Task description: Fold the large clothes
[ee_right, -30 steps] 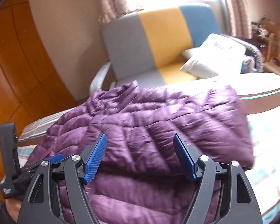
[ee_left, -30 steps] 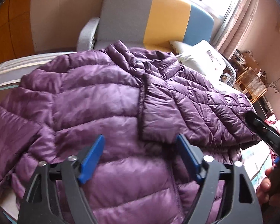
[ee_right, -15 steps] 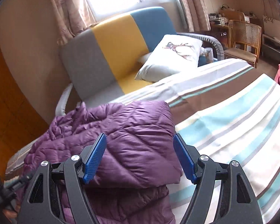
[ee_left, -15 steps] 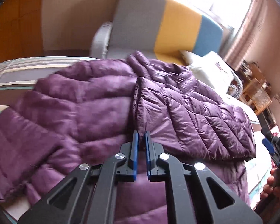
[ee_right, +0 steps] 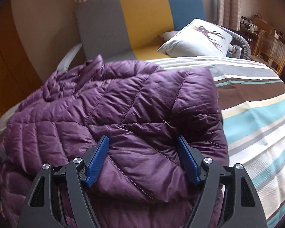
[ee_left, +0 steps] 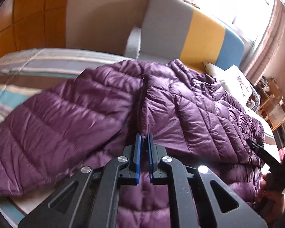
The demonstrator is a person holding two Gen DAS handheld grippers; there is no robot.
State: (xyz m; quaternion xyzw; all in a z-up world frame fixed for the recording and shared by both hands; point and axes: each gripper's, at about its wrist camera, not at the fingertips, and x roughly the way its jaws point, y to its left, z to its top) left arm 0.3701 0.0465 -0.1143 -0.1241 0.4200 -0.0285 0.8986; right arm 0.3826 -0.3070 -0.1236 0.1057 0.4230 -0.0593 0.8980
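since the earlier frame the left sleeve has lifted and swung across the body, and the right camera has come back over the jacket.

left wrist view: the left gripper [ee_left: 144, 142] has its jaws pinched nearly together on a fold of the purple puffer jacket [ee_left: 190, 114], which lies spread on the striped bed [ee_left: 28, 70]. the sleeve [ee_left: 62, 125] looks blurred.

right wrist view: the right gripper [ee_right: 143, 152] hovers with its jaws spread wide above a folded-over panel of the jacket [ee_right: 142, 104], gripping nothing. behind stand a striped sofa [ee_right: 142, 15] and a pillow [ee_right: 197, 38].
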